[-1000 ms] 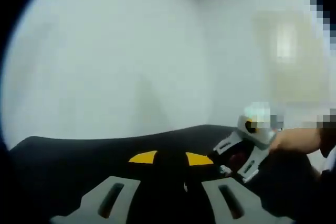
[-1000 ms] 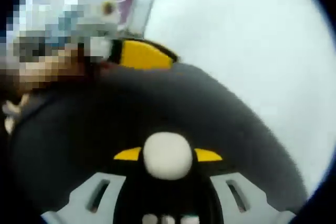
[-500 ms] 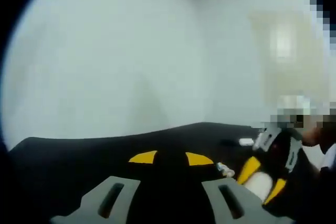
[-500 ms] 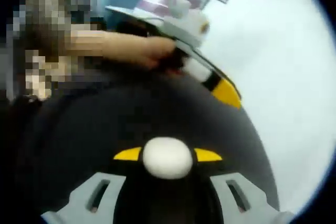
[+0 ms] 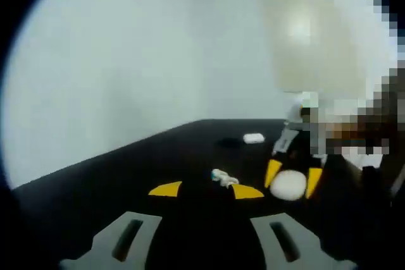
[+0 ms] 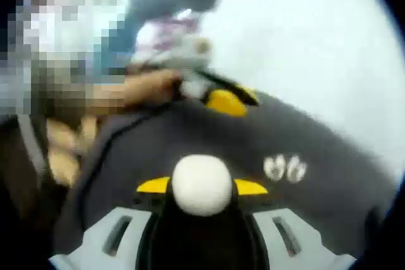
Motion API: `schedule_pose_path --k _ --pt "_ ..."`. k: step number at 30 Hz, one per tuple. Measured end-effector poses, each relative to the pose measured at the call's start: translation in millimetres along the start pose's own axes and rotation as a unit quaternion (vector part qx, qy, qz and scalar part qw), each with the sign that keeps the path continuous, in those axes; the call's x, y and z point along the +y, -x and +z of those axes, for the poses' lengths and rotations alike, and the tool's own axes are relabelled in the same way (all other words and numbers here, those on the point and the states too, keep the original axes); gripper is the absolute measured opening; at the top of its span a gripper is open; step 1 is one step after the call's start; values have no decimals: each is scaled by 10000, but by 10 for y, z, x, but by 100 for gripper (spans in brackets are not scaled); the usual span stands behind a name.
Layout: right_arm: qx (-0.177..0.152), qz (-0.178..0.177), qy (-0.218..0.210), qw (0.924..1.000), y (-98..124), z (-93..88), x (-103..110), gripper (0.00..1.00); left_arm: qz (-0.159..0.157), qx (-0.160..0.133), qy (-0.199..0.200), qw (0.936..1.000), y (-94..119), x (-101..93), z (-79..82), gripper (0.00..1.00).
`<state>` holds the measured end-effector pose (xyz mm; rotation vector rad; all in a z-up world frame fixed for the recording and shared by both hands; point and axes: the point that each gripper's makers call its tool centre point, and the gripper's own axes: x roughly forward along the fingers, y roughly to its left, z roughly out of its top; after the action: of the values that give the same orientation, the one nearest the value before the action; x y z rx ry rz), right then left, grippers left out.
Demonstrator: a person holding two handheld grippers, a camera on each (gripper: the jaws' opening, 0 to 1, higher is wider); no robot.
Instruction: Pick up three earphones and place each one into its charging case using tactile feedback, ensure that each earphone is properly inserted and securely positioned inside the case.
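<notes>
Right tool [image 6: 201, 186] clamped on white charging case [image 6: 201, 183], held low over black tabletop [image 6: 329, 175]. Left tool [image 5: 206, 189] apart, holding nothing, low and roughly level. Earphones [image 5: 224, 178] on tabletop just ahead of left tool; another white piece [image 5: 254, 137] farther back.

Right tool [image 5: 290, 183] with its white charging case [image 5: 288, 184] dropped closer to the worktop [image 5: 158, 162], toward the earphones [image 5: 224, 177]. Earphone pair [image 6: 285, 168] came into the right gripper view.
</notes>
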<state>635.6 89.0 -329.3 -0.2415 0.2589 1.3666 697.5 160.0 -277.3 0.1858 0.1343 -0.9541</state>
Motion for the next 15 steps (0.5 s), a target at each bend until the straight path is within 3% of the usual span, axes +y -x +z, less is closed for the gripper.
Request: schedule_pose_path --k 1,3,8,10,12,15 --pt "132 -250 112 9995 -4 8 -64 38 -110 49 -53 9999 -4 -42 -20 25" --pt "24 -218 71 9997 -33 19 -5 39 -455 120 -239 9986 -5 -166 -44 25" --pt "6 -225 78 9997 -64 39 17 39 -745 218 -256 9967 -11 -290 -94 28" --pt "7 -53 23 10000 -54 48 56 43 -955 279 -357 9944 4 -371 -119 30" --pt "-178 92 -174 9996 -15 104 81 51 -1322 251 -468 9898 37 -521 -99 30" --pt "-701 -9 -321 9970 101 271 18 49 -1640 218 -446 9852 65 -713 -69 32"
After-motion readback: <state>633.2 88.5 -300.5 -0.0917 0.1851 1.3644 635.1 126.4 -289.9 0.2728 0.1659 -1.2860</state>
